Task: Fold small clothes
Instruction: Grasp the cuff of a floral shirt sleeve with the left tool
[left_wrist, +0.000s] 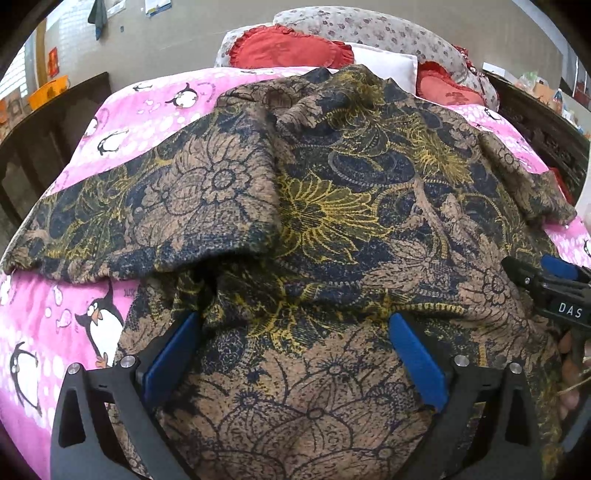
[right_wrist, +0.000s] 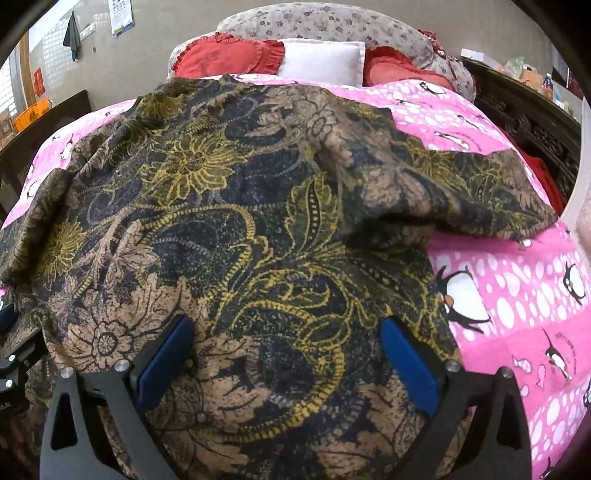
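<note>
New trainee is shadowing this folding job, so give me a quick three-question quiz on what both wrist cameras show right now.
1. True or false: the left tongs stand open over the floral garment.
2. What does the garment lie on? A. a bare wooden table B. a pink penguin-print bedspread C. a grey carpet
3. Fill in: between the two red pillows sits a ____ pillow.

Key: 1 true; 2 B; 3 white. The right tongs are open too.
</note>
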